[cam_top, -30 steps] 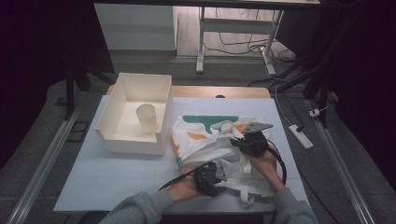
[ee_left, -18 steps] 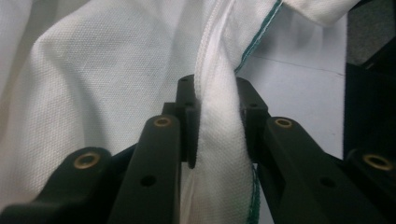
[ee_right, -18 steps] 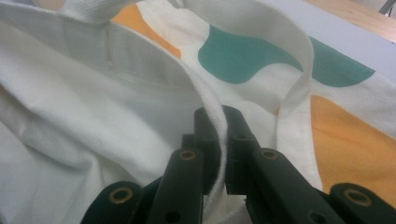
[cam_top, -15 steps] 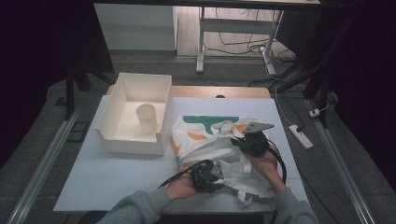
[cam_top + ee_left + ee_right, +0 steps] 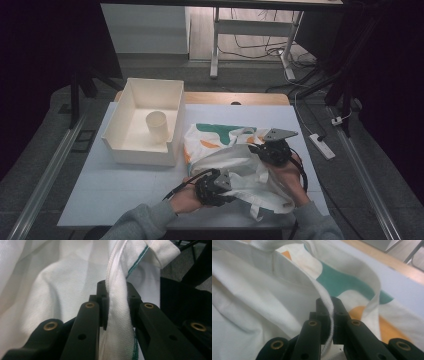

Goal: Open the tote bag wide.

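Dark floor and cable-strewn desk legs surround the pale tabletop you are working at. Your white cloth tote bag with teal and orange shapes lies crumpled on the right half of that tabletop, just beside the open cream rectangular box that holds a cream cylindrical cup standing upright.

Your left gripper sits at the near edge of the bag; in the left gripper view its fingers are closed on a thick stitched hem of the white fabric, which runs up between them, with a teal-stitched strap end above.

Your right gripper rests on the bag's right side, well apart from the box. In the right gripper view its fingers pinch a narrow hemmed edge of the bag, the teal and orange print spread out beyond them.
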